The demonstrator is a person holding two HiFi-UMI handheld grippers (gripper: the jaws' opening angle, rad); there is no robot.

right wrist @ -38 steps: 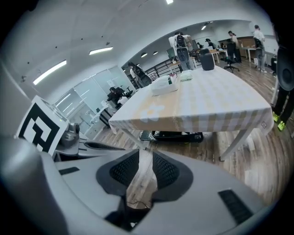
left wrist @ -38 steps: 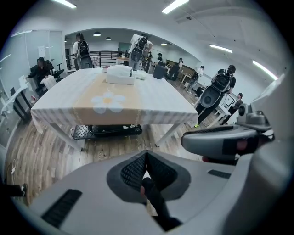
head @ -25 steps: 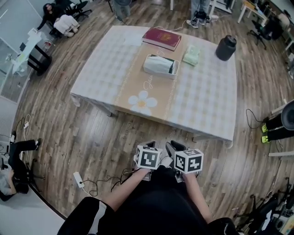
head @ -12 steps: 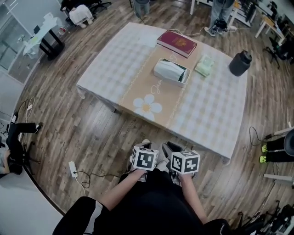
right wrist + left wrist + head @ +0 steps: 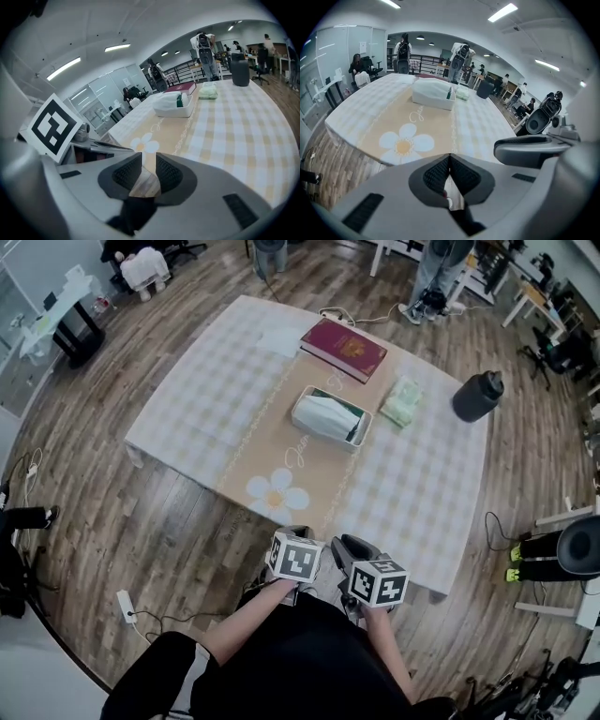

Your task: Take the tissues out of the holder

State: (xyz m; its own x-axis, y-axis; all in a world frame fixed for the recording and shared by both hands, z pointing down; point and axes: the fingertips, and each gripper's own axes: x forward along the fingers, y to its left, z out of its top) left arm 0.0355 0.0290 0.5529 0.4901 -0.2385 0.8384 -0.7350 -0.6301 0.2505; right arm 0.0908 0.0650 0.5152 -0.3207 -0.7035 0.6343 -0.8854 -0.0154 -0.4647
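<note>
1. Holder (image 5: 328, 418) is sitting in the middle of the table (image 5: 202, 399), open side up, with the white tissues (image 5: 317, 411) lying inside it; neither gripper is touching it.
2. Only the head view is giving the full layout. A red book (image 5: 343, 350) is lying beyond the holder, a green pack (image 5: 401, 403) just to its right, and a dark bottle (image 5: 477, 397) farther right, well apart. A flower print (image 5: 278, 493) is showing on the holder's near side.
3. That view is also placing the left gripper (image 5: 296, 534) and the right gripper (image 5: 356, 549) side by side, well short of the holder. Both are hanging off the table's near edge over the wooden floor (image 5: 141, 521). Their marker cubes (image 5: 298, 559) are covering most of the jaws from above.
4. Looking along the jaws, the left gripper view is filling that gap: its pads are pressing together at the tips, with nothing between them.
5. In the right gripper view the pads are standing slightly apart, and the narrow gap is holding nothing.
6. The right gripper view is catching the left gripper's cube at its left edge. The left gripper view is catching part of the right gripper at its right edge.
7. Both gripper views are showing people standing beyond the holder, where the head view is catching only legs.
</note>
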